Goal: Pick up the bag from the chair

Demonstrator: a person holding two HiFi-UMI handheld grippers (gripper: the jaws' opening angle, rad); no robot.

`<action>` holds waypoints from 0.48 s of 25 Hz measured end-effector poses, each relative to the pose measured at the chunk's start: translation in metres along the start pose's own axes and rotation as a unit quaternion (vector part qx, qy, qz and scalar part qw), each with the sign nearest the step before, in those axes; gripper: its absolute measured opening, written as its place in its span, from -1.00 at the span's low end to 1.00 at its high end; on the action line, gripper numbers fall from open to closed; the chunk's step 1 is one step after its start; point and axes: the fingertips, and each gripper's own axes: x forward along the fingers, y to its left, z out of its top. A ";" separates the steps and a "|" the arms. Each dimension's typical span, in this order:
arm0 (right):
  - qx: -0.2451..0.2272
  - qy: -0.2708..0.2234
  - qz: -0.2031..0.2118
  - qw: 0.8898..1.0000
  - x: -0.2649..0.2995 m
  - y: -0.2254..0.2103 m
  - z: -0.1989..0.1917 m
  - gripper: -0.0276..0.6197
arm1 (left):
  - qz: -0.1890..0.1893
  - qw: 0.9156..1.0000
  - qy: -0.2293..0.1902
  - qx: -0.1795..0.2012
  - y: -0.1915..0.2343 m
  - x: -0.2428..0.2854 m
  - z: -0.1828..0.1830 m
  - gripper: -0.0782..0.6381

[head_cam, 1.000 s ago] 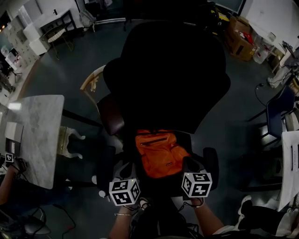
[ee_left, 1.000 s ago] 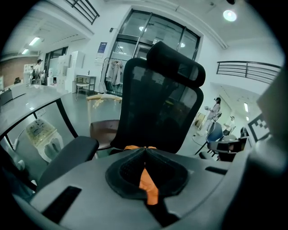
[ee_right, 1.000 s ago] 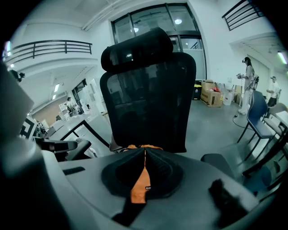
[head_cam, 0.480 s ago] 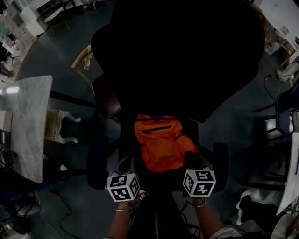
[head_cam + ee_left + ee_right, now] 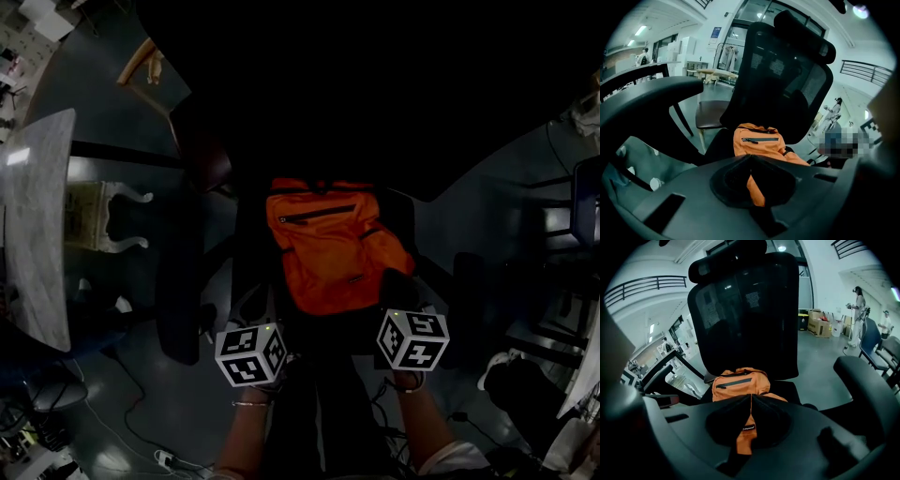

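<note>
Head view puts the orange bag (image 5: 333,248) on the seat of the black chair (image 5: 356,103). It is propped against the backrest with its zip pocket facing you, so its near edge is the easiest part to reach. Your left gripper (image 5: 751,157) and right gripper (image 5: 750,397) sit at that edge, one to each side. Both pairs of jaws are pressed together and empty, so you'll probably need to spread them before gripping.
</note>
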 end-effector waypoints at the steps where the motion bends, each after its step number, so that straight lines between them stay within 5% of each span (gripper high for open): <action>1: 0.000 0.001 0.000 1.000 0.001 0.000 -0.001 -0.82 | 0.000 1.000 0.000 0.000 0.000 0.001 0.000 -0.74; 12: 0.006 0.003 -0.001 1.000 0.008 0.002 -0.006 -0.81 | -0.006 1.000 -0.007 0.009 0.003 0.005 0.005 -0.74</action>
